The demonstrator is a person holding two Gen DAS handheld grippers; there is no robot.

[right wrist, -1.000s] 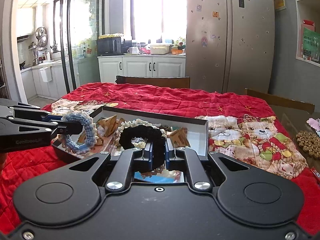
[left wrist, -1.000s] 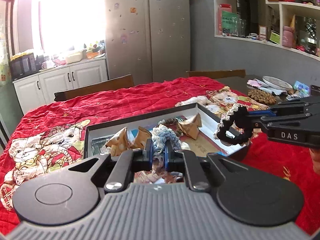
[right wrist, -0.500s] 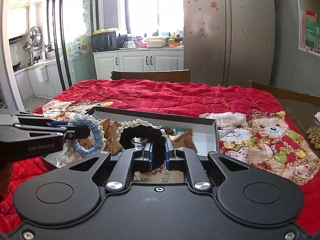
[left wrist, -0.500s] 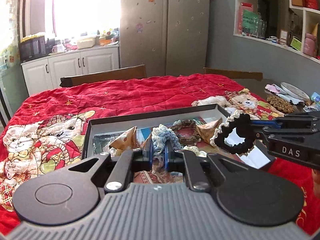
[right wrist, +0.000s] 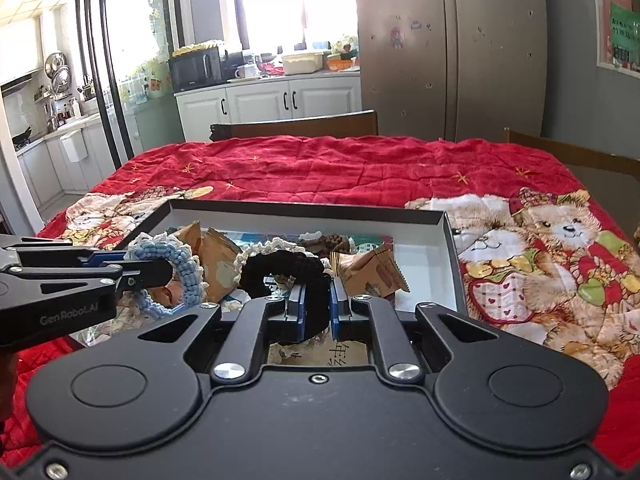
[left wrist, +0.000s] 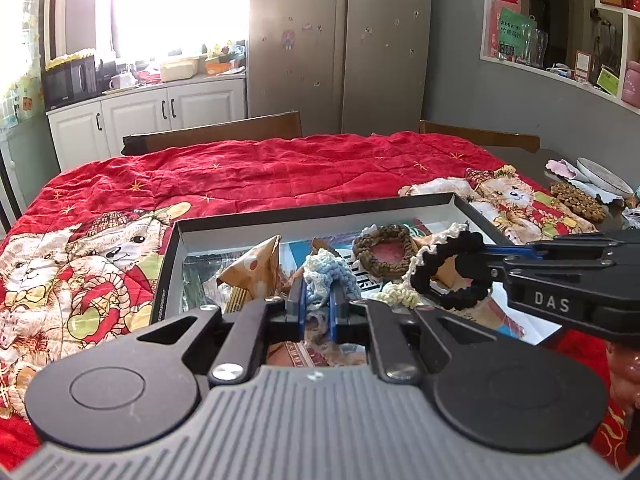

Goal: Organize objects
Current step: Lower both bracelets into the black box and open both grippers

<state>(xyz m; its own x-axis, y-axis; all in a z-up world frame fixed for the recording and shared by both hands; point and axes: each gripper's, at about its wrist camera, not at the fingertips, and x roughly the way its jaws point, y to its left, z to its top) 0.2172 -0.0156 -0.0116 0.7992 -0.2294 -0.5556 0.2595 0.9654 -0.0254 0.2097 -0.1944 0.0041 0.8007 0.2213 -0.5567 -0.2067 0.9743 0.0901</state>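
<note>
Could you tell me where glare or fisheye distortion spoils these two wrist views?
Left wrist view: the kitchen window is blown out white, the grey shelf ledge curves. Right wrist view: the window glares too, the dark door frame bows. In both, the shallow black-rimmed box stays readable.

Black scrunchie (right wrist: 280, 268) between clamped jaws

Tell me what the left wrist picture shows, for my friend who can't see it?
The left gripper is shut on a blue scrunchie above a box of scrunchies and packets on a red teddy-bear blanket. The right gripper comes in from the right, shut on a black scrunchie. Behind is a kitchen.
</note>
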